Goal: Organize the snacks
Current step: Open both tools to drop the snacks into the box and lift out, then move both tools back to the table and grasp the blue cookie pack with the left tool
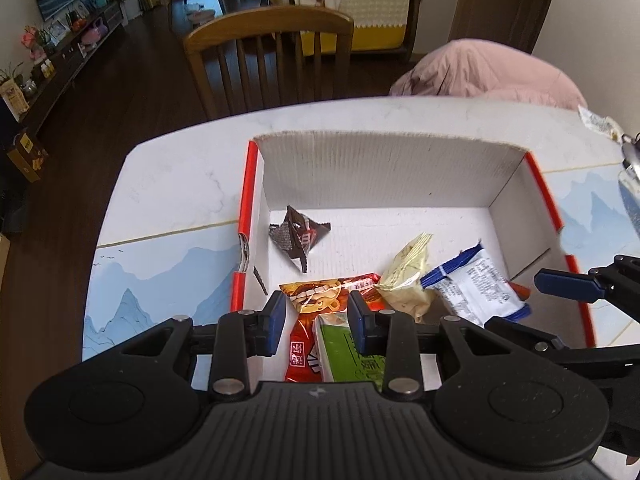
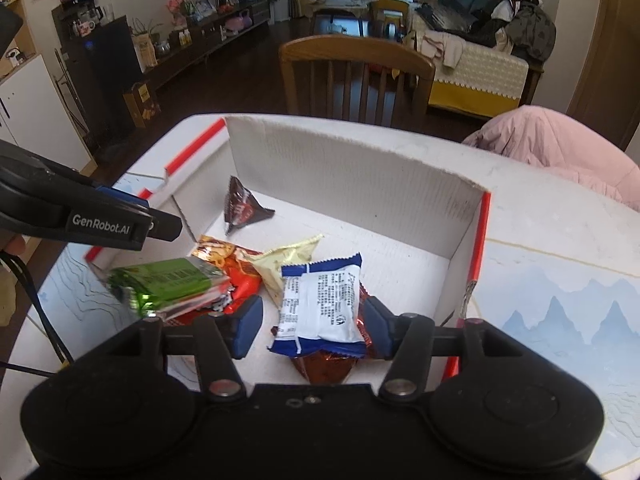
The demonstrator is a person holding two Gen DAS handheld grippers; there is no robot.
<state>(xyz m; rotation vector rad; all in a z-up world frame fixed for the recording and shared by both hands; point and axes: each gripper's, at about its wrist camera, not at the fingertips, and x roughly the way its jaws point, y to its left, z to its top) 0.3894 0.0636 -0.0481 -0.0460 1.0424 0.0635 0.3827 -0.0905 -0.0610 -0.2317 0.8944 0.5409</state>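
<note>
A white cardboard box with red edges (image 1: 384, 168) (image 2: 352, 168) stands open on the table. Inside lie a dark brown chocolate packet (image 1: 298, 236) (image 2: 242, 210), a red-orange packet (image 1: 328, 290) (image 2: 218, 254), a pale yellow packet (image 1: 408, 276) (image 2: 280, 262), a white and blue packet (image 1: 476, 284) (image 2: 320, 304) and a green packet (image 1: 344, 354) (image 2: 168, 282). My left gripper (image 1: 317, 322) is open above the green and red packets. My right gripper (image 2: 312, 326) is open, its fingers on either side of the white and blue packet; a brown-red wrapper (image 2: 324, 368) lies under it.
The table (image 1: 168, 184) has a white marble top with blue mountain print. A wooden chair (image 1: 272, 52) (image 2: 356, 76) stands behind it. A pink padded garment (image 1: 488, 72) (image 2: 560, 144) lies at the far right edge. A crumpled wrapper (image 1: 598, 122) lies at the right.
</note>
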